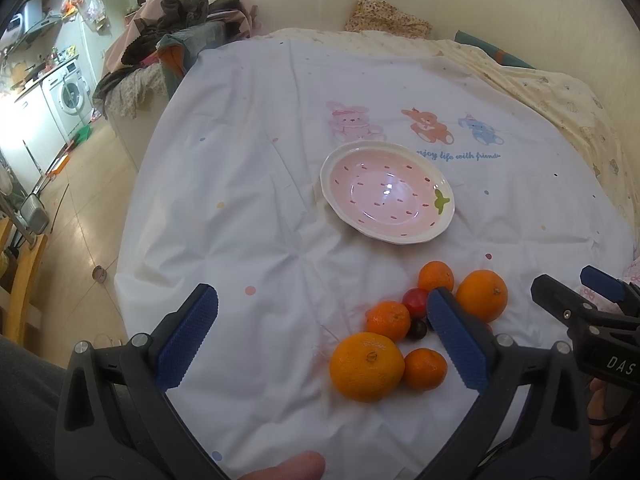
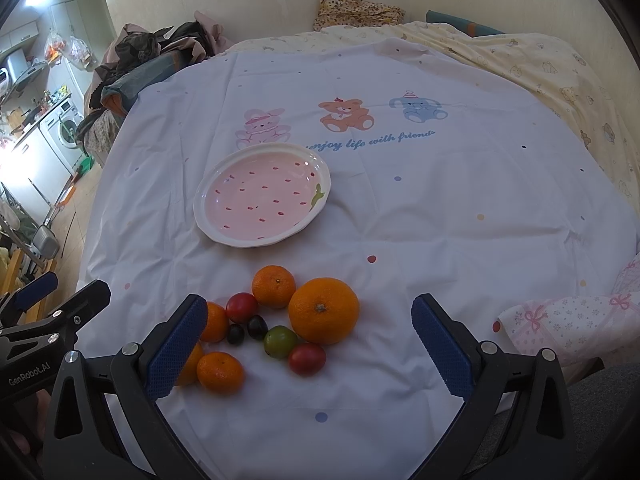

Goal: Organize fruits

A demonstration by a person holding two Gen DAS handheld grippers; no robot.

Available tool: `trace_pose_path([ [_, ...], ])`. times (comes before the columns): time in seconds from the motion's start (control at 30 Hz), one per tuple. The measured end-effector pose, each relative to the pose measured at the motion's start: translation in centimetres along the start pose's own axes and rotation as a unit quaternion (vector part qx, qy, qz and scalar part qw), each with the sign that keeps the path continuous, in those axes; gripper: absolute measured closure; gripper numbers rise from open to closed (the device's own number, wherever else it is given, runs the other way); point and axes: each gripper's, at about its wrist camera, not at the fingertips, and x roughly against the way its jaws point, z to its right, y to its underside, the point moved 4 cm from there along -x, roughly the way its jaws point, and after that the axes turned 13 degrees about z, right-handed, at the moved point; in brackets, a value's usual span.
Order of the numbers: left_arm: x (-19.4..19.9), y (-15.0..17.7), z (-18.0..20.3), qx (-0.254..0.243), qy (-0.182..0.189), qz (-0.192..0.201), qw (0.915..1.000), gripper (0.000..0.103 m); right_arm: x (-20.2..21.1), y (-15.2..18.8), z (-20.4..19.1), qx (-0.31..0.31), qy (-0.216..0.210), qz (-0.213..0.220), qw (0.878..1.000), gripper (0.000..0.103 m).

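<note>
A pink strawberry-pattern plate (image 1: 442,222) (image 2: 320,174) lies empty on the white bedsheet. In front of it is a cluster of fruit: a large orange (image 2: 323,310) (image 1: 482,295), another large orange (image 1: 366,366), small mandarins (image 2: 273,286) (image 2: 220,372), red plums (image 2: 241,307) (image 2: 307,358), a green plum (image 2: 280,341) and dark cherries (image 2: 257,327). My left gripper (image 1: 322,336) is open, above the sheet just left of the fruit. My right gripper (image 2: 310,354) is open, hovering over the near side of the cluster. Each is empty.
A white sheet (image 2: 400,200) with cartoon animals covers the bed. A cream quilt (image 2: 540,64) lies at the back right, a pink-bow pillow (image 2: 568,320) at the right. Piled clothes (image 1: 168,32) sit at the far left edge; the floor (image 1: 80,220) drops off left.
</note>
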Motion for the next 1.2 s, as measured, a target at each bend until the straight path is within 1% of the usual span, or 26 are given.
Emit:
trace_pose_path([
  [0.3,-0.09,0.11,-0.22,0.006,0.001,-0.002,1.0000,0.000,0.01,-0.09,0.15,-0.002,0.003,-0.001,1.000,0.000],
  [1.2,-0.03,0.25,-0.11,0.000,0.000,-0.003,1.0000,0.000,0.03,-0.11,0.17,-0.004,0.000,0.001,1.000,0.000],
])
